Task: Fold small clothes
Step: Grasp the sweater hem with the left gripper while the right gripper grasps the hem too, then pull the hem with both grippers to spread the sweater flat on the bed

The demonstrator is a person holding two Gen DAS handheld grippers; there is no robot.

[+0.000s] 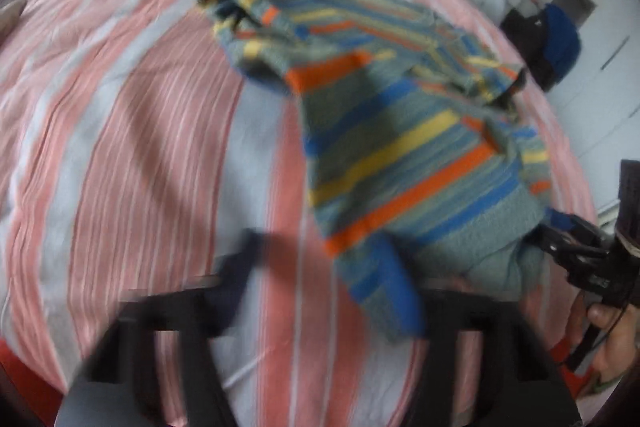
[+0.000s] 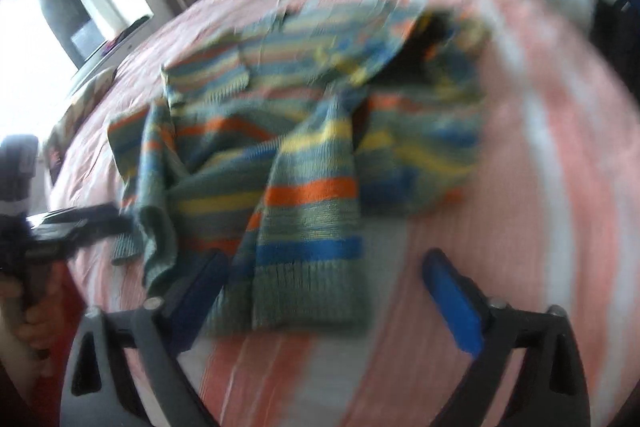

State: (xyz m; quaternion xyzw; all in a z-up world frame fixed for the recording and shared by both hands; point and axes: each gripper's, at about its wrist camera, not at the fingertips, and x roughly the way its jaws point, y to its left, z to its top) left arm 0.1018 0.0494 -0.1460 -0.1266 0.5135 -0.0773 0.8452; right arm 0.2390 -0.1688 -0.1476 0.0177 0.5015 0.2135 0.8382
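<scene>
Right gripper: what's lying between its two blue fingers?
The sweater's ribbed end lies there, on the striped bedsheet, with the right gripper open around it; the right wrist view shows this.

We are looking at a sweater [image 2: 304,163] of coarse, matt knitted wool with ribbed hems, lying on a bed [image 1: 120,131] covered in thin, creased striped cotton cloth. The right gripper [image 2: 324,283] is showing matt black plastic arms, small shiny metal screws and smooth blue pads [image 2: 452,303].
</scene>
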